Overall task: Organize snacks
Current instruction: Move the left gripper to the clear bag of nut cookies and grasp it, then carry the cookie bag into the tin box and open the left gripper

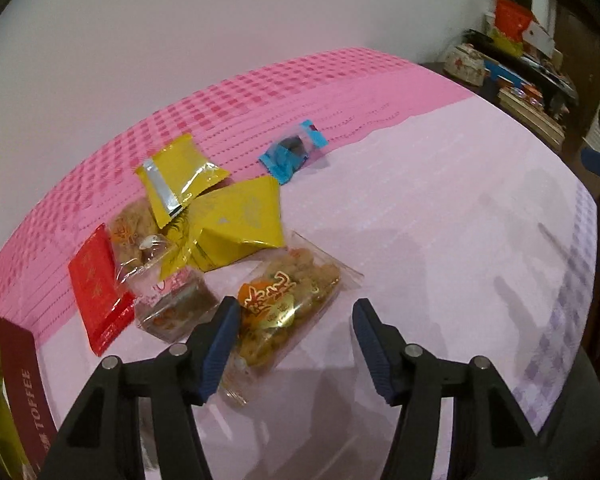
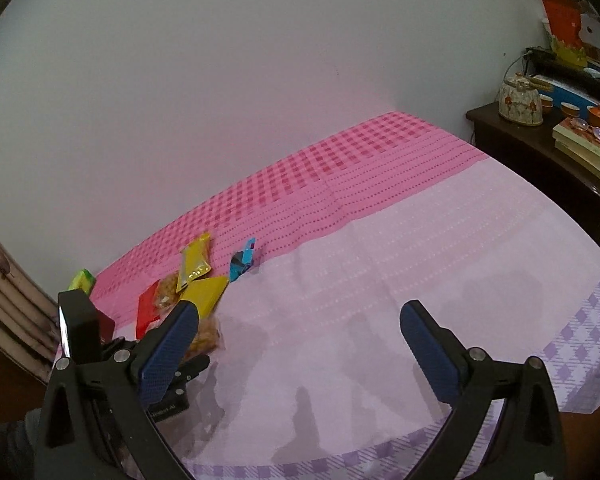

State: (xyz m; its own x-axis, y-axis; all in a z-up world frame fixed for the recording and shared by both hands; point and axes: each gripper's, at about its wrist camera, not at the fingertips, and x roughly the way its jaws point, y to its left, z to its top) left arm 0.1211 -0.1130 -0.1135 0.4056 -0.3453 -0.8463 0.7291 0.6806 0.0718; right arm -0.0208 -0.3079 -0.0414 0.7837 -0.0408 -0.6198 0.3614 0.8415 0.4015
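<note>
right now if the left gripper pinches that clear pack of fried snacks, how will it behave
The clear snack pack looks like thin crinkly film, so probably floppy and a bit slippery. Its lumpy pieces could crush under hard pinching. It lies flat on the tablecloth, unlikely to roll.

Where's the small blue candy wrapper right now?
The small blue candy wrapper lies alone on the pink checked tablecloth, right of the yellow foil packets, apart from the pile, in both wrist views.

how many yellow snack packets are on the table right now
2. One yellow packet with a silver strip lies nearest the wall, atop the pile; a larger yellow packet sits just in front, touching it. More may be hidden underneath.
</note>
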